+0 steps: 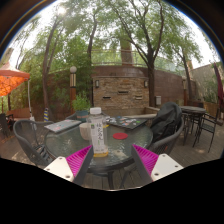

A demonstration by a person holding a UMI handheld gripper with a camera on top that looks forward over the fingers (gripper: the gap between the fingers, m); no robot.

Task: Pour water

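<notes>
The bottle's lower part is hard to read against the glass desk, and I cannot tell how much liquid it contains. Small items on the desk are unclear: a red flat object right of centre, a dark bag-like mass at the right, and a pale flat item at the left.

My fingers are spread wide, released, grasping nothing. The pink pads sit at the lower centre of the frame, one at each side, touching no object. The bottle, clear plastic with a white cap and a label, stands upright on the desk just ahead of the fingers, slightly left of centre.

The desk is a round glass top with metal chairs around it. Setting: outdoor patio, brick wall at centre, trees across the upper frame, an orange umbrella at the left.
</notes>
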